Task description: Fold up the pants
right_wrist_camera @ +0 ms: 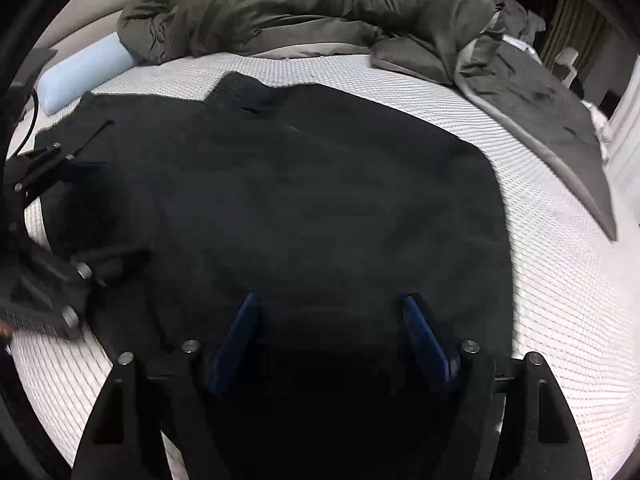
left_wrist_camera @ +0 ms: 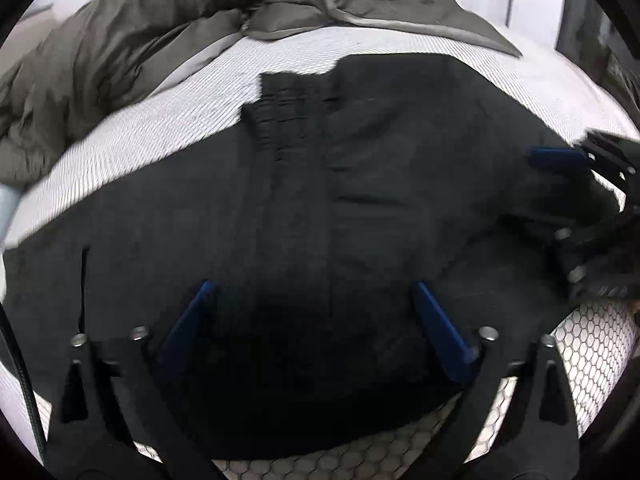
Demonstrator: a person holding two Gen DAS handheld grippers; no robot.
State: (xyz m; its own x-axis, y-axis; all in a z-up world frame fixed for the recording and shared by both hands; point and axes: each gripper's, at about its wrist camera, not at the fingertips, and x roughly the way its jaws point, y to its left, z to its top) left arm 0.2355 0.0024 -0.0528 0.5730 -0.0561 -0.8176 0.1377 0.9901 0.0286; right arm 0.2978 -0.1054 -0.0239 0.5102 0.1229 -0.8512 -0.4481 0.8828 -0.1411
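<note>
Black pants (left_wrist_camera: 328,208) lie spread flat across the middle of a white mattress (left_wrist_camera: 168,120), folded into a broad dark panel; the ribbed waistband (left_wrist_camera: 288,96) is at the far edge. In the right wrist view the same pants (right_wrist_camera: 288,208) fill the centre, their right edge curving down over the bare mattress (right_wrist_camera: 560,272).

Left gripper (left_wrist_camera: 312,292): pitched steeply downward over the near part of the fabric, its blue fingers (left_wrist_camera: 188,324) spread wide. Nothing is clamped between them; the cloth lies beneath the gap. Whether the tips touch the fabric cannot be told.

Right gripper (right_wrist_camera: 328,304): likewise pitched downward over the near part of the pants, blue fingers (right_wrist_camera: 236,340) parted with a clear gap and gripping nothing. It appears at the right edge of the left wrist view (left_wrist_camera: 560,216), just as the left gripper appears at the left edge of the right wrist view (right_wrist_camera: 88,216); the two tools sit side by side above the garment.

Surroundings: an olive-grey duvet (right_wrist_camera: 304,8) is bunched along the far side of the mattress, with a pale blue pillow (right_wrist_camera: 80,72) at its left end.
</note>
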